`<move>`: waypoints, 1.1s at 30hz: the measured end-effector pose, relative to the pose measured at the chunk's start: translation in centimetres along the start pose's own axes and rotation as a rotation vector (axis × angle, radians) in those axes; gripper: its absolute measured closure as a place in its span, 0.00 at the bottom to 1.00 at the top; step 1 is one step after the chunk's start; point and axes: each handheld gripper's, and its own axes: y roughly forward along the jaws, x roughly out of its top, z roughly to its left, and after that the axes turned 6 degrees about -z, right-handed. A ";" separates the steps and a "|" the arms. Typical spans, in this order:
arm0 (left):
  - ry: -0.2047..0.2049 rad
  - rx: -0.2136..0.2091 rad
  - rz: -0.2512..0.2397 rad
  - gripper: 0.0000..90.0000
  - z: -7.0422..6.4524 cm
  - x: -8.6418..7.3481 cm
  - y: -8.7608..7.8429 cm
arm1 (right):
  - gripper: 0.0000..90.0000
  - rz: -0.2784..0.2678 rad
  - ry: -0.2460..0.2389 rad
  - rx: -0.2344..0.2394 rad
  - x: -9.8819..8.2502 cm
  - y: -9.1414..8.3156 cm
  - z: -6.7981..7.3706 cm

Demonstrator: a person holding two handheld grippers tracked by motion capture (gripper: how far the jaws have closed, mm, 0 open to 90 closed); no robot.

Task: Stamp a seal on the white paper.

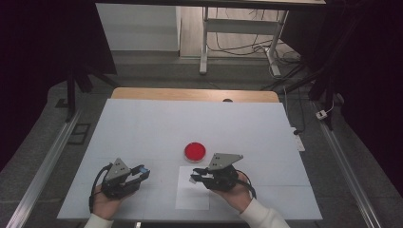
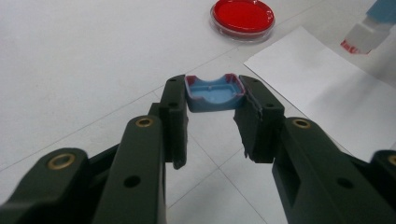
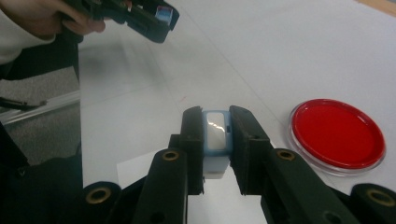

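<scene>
Left gripper clamped on a blue cap, held just above the white table. Right gripper pinches a small blue-and-white stamp over the paper sheet. Beyond the sheet, the red dish sits near the table's middle.
</scene>
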 end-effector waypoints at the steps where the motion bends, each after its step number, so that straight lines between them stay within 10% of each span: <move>1: 0.000 0.000 0.000 0.72 0.0 0.0 0.0 | 0.84 0.007 -0.003 -0.001 -0.1 0.1 0.1; 33: 0.003 -0.003 0.007 0.72 -0.1 -0.1 0.1 | 0.84 0.113 -0.077 -0.031 -1.7 2.0 0.4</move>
